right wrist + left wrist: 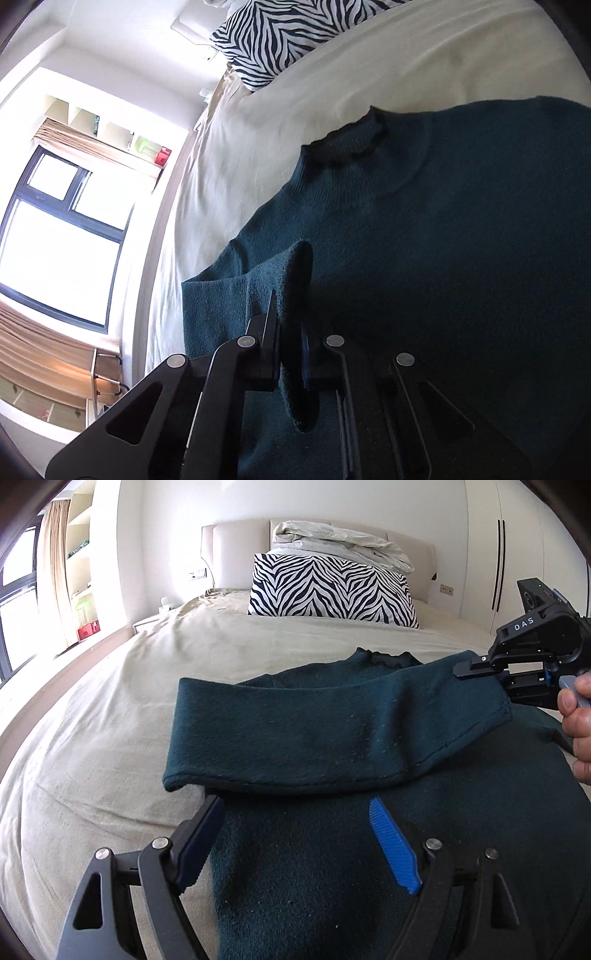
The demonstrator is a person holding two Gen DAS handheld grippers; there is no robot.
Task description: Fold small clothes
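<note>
A dark teal sweater (332, 867) lies flat on the bed (110, 709), collar toward the zebra-print pillow (328, 587) at the headboard, with a crumpled white duvet (343, 546) piled behind the pillow. One sleeve (314, 731) is folded across the sweater's chest. At the near left edge of the garment the left gripper (295, 834) hovers with its jaws spread wide — nothing between them, the knit below. Farther right, the right gripper (480, 672) is held by a hand (578, 716) at the sleeve's cuff end. Its own camera shows its jaws clenched on a pinched-up ridge of the teal sleeve fabric (295, 280) — the cloth rises between the two fingers.
</note>
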